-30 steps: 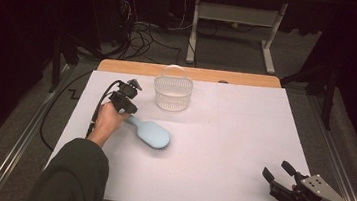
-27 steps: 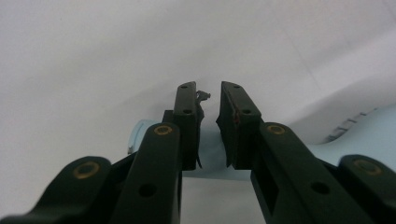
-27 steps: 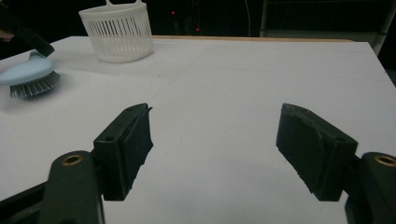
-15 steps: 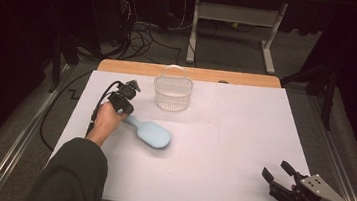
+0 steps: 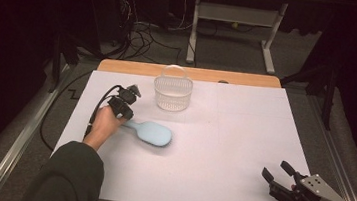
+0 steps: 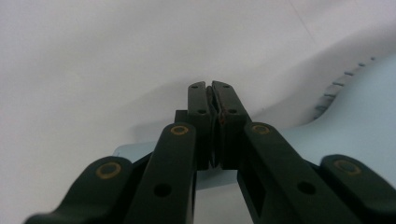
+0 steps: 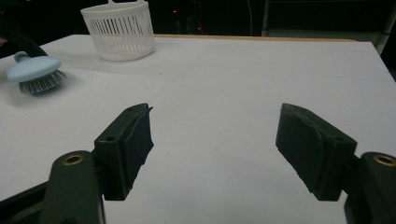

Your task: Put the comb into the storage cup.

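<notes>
White paper covered the table (image 5: 241,152), with a strip of bare wood along its far edge and a dark room of cables and a desk frame beyond. A white slatted basket (image 5: 172,94) stood near that far edge; every place below is given from it.

A pale blue brush (image 5: 150,133) lay flat, bristles down, just in front of the basket and slightly to its left, its handle pointing left. The left gripper (image 5: 121,110) sat at that handle end, to the front-left of the basket, held by a hand in a dark green sleeve. Its jaws had just been closing, and in the left gripper view (image 6: 212,95) they stood pressed nearly together with the blue handle under and around them. They appeared clenched on the brush handle, though the pinched part itself was hidden.

The right gripper (image 5: 275,172) rested well apart from the basket, at the front-right corner of the table. Its jaws stood wide and released in the right gripper view (image 7: 215,140), with nothing between them.

The step in hand seemed to be the grasp of the brush, now apparently made. The next move would likely call for lifting the brush clear of the paper, carrying it back over the basket's rim, and tilting it handle-down or head-down so it fits inside.
</notes>
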The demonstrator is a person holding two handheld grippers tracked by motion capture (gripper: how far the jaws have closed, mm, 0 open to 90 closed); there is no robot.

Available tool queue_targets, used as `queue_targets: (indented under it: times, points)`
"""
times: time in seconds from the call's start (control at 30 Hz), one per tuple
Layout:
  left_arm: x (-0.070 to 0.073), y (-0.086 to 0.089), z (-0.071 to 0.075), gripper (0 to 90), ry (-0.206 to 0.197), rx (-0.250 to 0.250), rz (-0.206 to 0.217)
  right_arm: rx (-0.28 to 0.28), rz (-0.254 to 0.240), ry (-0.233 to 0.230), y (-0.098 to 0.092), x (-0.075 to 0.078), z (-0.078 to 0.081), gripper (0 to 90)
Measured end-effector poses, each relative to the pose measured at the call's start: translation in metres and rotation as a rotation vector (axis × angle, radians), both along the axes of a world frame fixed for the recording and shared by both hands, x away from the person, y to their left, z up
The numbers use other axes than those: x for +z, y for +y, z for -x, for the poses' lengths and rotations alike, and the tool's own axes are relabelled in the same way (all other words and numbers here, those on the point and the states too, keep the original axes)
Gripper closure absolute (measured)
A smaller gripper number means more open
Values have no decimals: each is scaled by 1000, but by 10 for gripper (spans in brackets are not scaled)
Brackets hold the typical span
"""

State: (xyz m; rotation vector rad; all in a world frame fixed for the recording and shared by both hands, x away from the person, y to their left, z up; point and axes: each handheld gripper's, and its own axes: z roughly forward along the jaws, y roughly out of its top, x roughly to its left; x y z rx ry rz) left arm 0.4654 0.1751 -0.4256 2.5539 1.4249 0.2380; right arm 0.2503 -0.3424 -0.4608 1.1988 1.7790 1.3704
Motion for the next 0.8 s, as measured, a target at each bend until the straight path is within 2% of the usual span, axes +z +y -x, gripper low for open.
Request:
queue_targets:
  times: [0.17,0.3,0.53,0.67,0.77,0.8]
  points:
    - [0,3,5,875,17,-9,28,1,-1,-5,0,0,0,276]
    - [0,2,9,884,25,-33,18,2,1,-8,0,1,1,276]
    - [0,3,14,890,51,-37,37,1,1,-8,0,1,1,277]
    - [0,3,17,891,59,-45,53,1,2,-8,0,1,1,277]
    - [0,4,21,890,61,-48,92,1,3,-8,0,1,1,277]
    - [0,3,22,891,68,-52,93,2,4,-8,0,1,1,277]
